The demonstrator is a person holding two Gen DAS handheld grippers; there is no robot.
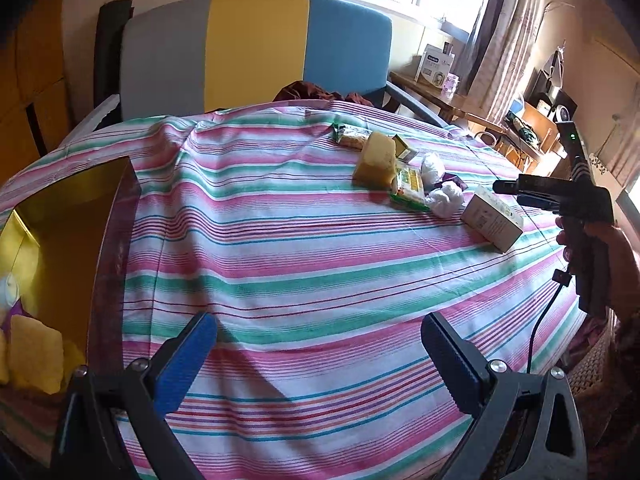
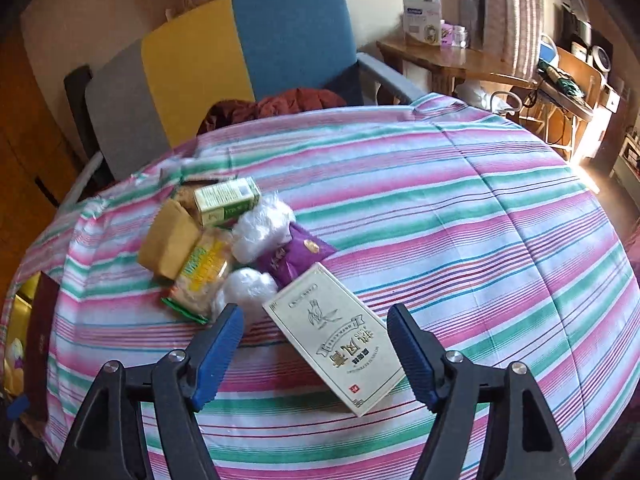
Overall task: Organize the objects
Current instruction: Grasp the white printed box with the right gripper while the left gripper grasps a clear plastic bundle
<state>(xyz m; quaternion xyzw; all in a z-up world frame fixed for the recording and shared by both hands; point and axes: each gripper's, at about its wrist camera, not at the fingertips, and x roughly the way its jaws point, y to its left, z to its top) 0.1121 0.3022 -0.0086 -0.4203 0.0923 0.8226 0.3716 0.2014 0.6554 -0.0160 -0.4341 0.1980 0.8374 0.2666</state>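
Note:
A cream box with gold lettering point(image 2: 334, 338) lies flat on the striped cloth, between and below the blue pads of my right gripper point(image 2: 316, 350), which stands open and does not touch it. Behind it lie a purple packet point(image 2: 296, 254), two white plastic wads point(image 2: 260, 228), a green-yellow snack pack point(image 2: 200, 276), a tan sponge block point(image 2: 170, 242) and a small green carton point(image 2: 226, 200). My left gripper point(image 1: 320, 360) is open over bare cloth. A gold-lined box point(image 1: 60, 240) at the left holds yellow sponges point(image 1: 34, 354). The cream box point(image 1: 492, 218) and right gripper point(image 1: 516, 190) show in the left wrist view.
The striped tablecloth point(image 1: 300, 260) covers the whole table. A grey, yellow and blue chair point(image 1: 256, 48) stands at the far edge with dark red cloth point(image 2: 280, 106) on its seat. Wooden furniture with clutter point(image 2: 460, 56) lines the right side. A hand point(image 1: 616, 264) holds the right gripper.

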